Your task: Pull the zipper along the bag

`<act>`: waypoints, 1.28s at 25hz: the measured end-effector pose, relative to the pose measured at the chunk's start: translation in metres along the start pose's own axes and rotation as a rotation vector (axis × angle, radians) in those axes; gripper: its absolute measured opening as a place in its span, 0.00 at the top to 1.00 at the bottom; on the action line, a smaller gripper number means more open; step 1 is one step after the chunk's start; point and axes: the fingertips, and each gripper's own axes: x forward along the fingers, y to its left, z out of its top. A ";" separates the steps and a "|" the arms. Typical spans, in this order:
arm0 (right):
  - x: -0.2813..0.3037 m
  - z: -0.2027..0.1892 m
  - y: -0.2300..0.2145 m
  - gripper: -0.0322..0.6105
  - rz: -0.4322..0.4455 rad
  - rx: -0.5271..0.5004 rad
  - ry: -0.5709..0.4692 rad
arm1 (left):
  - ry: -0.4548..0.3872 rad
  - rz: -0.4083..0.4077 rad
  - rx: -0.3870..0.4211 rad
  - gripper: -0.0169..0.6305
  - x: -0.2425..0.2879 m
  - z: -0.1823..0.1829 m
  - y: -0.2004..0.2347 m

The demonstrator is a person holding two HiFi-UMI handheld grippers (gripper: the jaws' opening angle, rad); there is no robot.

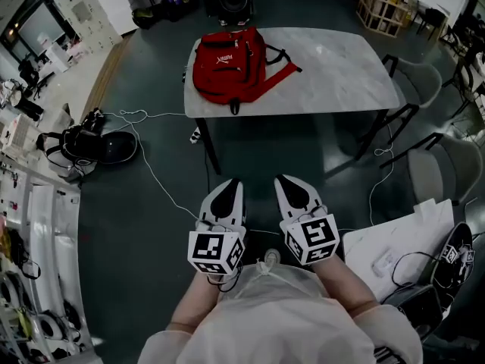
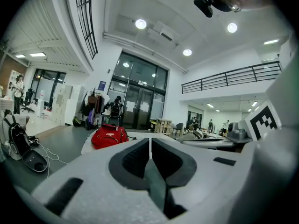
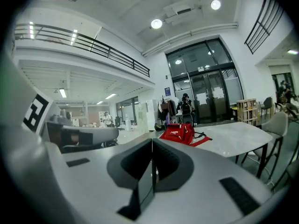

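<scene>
A red backpack lies on the left part of a white marble table, its strap trailing to the right. The backpack also shows far ahead in the left gripper view, and the backpack sits small beyond the jaws in the right gripper view. My left gripper and right gripper are held side by side near the person's body, well short of the table. Both are shut with nothing between the jaws. The bag's zipper is too small to make out.
Grey chairs stand right of the table. A black bag and white cables lie on the dark floor at left. A white surface with devices sits at lower right. Open floor lies between the grippers and the table.
</scene>
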 end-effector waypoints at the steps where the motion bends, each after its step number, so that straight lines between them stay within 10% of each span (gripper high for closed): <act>1: 0.008 0.001 -0.005 0.91 -0.003 0.002 -0.001 | 0.001 -0.007 0.000 0.92 0.010 0.001 0.003; 32: 0.432 0.076 -0.141 0.91 -0.146 0.053 0.100 | 0.097 -0.129 -0.066 0.92 0.375 0.068 0.294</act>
